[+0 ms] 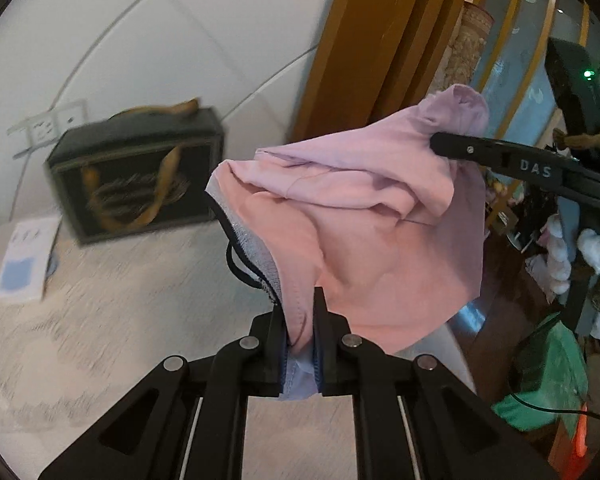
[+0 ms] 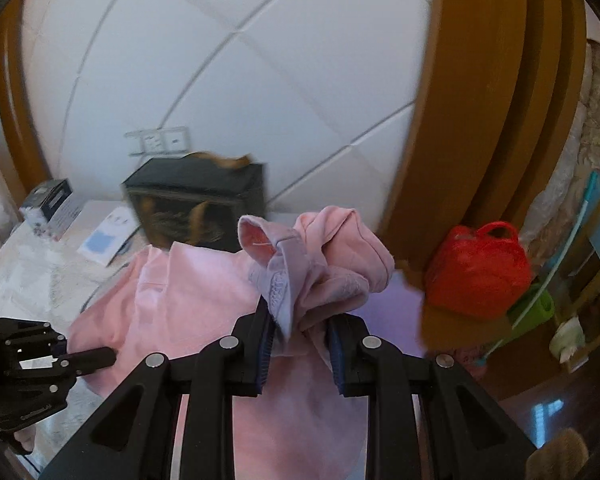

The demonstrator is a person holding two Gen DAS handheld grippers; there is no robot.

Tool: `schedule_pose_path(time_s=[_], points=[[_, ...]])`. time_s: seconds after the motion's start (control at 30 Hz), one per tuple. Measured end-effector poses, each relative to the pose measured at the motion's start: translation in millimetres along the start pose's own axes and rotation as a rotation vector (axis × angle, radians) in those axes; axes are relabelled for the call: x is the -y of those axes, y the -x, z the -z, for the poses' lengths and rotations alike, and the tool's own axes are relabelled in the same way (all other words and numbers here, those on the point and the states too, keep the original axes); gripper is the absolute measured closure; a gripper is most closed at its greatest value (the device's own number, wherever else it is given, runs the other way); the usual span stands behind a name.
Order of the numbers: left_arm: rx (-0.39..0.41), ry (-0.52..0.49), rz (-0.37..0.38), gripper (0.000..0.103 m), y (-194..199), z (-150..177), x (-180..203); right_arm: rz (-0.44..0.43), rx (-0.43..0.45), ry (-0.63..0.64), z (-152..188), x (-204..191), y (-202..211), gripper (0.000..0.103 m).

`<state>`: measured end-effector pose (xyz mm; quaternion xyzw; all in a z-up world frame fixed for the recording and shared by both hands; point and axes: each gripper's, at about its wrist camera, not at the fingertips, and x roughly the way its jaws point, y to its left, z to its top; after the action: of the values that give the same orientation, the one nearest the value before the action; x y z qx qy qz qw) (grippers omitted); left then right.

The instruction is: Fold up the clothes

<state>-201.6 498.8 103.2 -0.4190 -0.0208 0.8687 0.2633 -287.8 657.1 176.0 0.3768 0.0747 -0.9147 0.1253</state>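
Paper (image 1: 26,258) with a blue square printed on it lies at the far left of the table (image 1: 100,320), which has a pale, patterned cloth on it. Behind the paper stands a dark box (image 1: 140,172) with golden ribbon handles, close to the white tiled wall (image 1: 160,32), and a socket plate (image 1: 48,124) is fixed on the wall just above the box. In the right wrist view a small printed carton (image 2: 50,204) also stands at the left end of the table.

In the middle hangs the pink garment (image 1: 360,232) — it is lifted off the table and stretched between both grippers. The left gripper (image 1: 300,328) is closed tight on a hem of the garment, with the pink edge squeezed between its blue pads. A grey knitted trim with a dark cord (image 1: 240,256) runs along the garment's left border.

Further right, the right gripper (image 2: 300,332) clamps a thick bunch of the same garment, so its fingers stay a little apart around the folded fabric. In the left wrist view this gripper (image 1: 440,142) enters from the right and pinches the upper corner of the cloth.

Behind it rises a brown wooden frame (image 2: 480,120). At the far right sits a red bag (image 2: 476,272) — a green thing (image 2: 536,304) is just beside it, too blurred to name.
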Motion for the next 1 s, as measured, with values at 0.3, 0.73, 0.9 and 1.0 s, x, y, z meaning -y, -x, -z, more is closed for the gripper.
schedule_pose_path(time_s=[0.3, 0.73, 0.9, 1.0], points=[[-0.255, 0.026, -0.158, 0.061, -167, -7, 0, 0.012, -0.229, -0.205, 29, 131, -149, 0.02], [-0.262, -0.081, -0.231, 0.041, -129, 2, 42, -0.099, -0.055, -0.382, 90, 143, -70, 0.006], [-0.198, -0.113, -0.172, 0.041, -94, 15, 71, -0.073, -0.121, -0.4, 136, 102, -39, 0.004], [-0.19, -0.111, -0.154, 0.041, -81, 20, 83, -0.061, -0.159, -0.4, 157, 90, -32, 0.004]])
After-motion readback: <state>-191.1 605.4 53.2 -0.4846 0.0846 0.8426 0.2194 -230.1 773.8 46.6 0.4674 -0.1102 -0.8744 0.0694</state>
